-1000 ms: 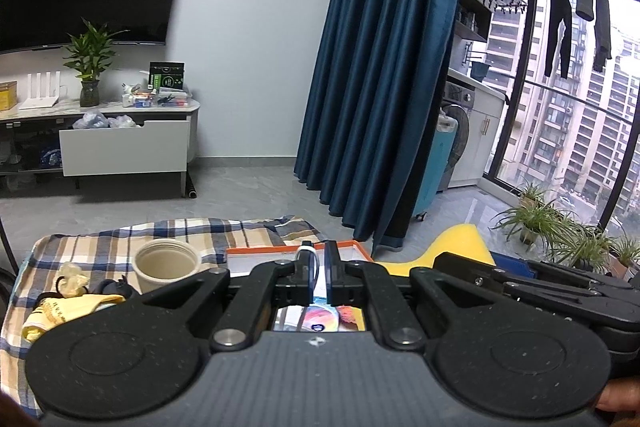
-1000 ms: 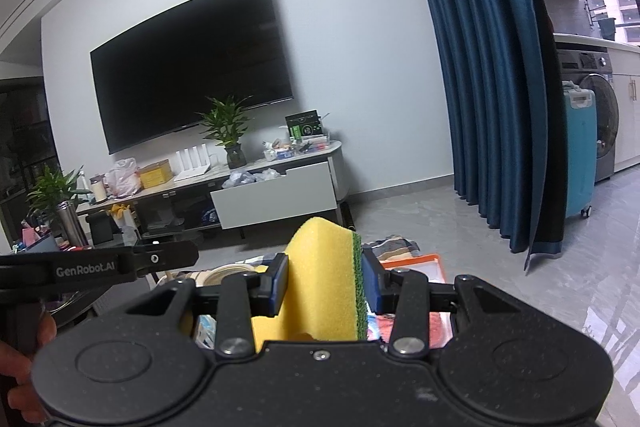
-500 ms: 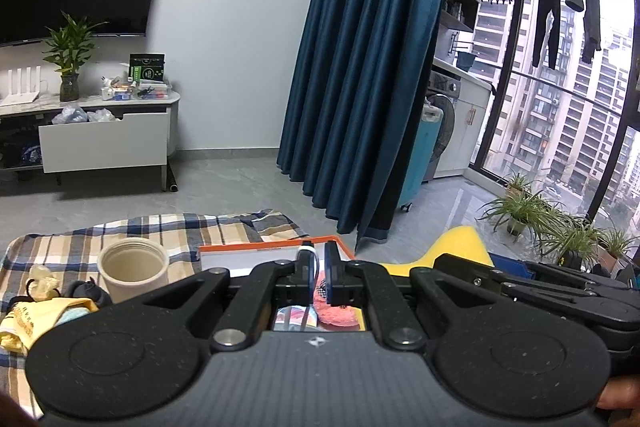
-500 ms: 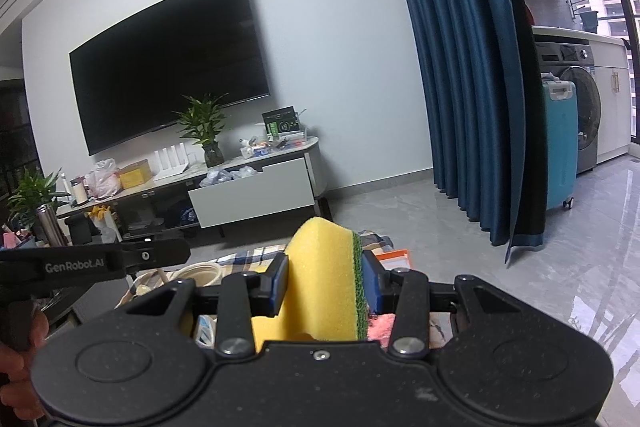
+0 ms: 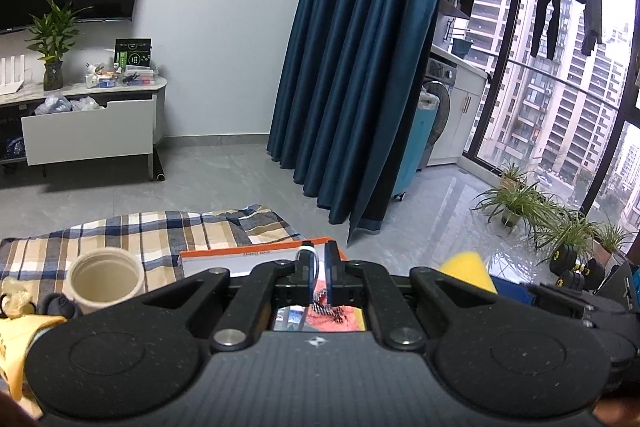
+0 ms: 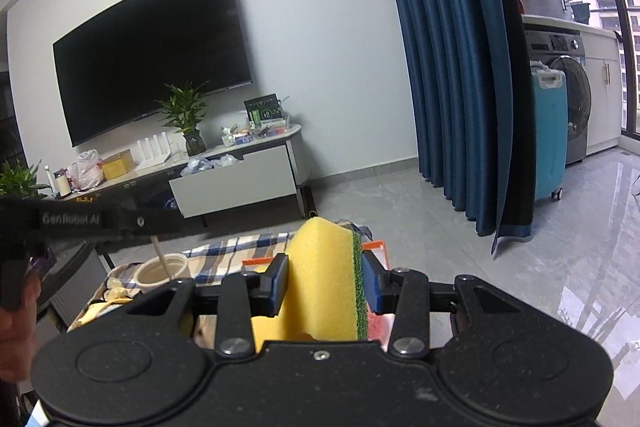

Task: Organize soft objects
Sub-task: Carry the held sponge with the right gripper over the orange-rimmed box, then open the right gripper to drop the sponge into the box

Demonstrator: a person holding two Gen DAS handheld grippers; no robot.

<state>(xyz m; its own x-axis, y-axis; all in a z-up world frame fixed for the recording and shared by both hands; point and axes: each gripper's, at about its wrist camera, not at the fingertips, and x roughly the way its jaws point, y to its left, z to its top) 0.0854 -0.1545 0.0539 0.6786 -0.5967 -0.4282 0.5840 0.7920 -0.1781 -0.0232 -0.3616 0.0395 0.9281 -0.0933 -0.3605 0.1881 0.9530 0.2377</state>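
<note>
My right gripper [image 6: 325, 267] is shut on a yellow sponge [image 6: 320, 279] with a green scouring side, held upright above the near end of an orange-rimmed tray [image 6: 374, 247]. The sponge's yellow corner [image 5: 468, 267] also shows at the right of the left wrist view. My left gripper [image 5: 319, 255] is shut on a thin pale stick [image 6: 162, 259] that hangs down over a cream cup [image 5: 105, 277]. It hovers above the tray [image 5: 240, 255], which holds a pink soft item [image 5: 348, 315] and a black-and-white striped one [image 5: 332, 307].
A plaid cloth [image 5: 160, 231] covers the table. Yellow and dark soft items [image 5: 24, 323] lie left of the cup. Beyond the table are grey floor, a TV cabinet [image 5: 88, 131], a blue curtain [image 5: 360, 67] and potted plants [image 5: 520, 203] by the window.
Both grippers have drifted forward and slightly down over the table. The left view has swung right, so the cup and cabinet slid left. Both grips are unchanged.
</note>
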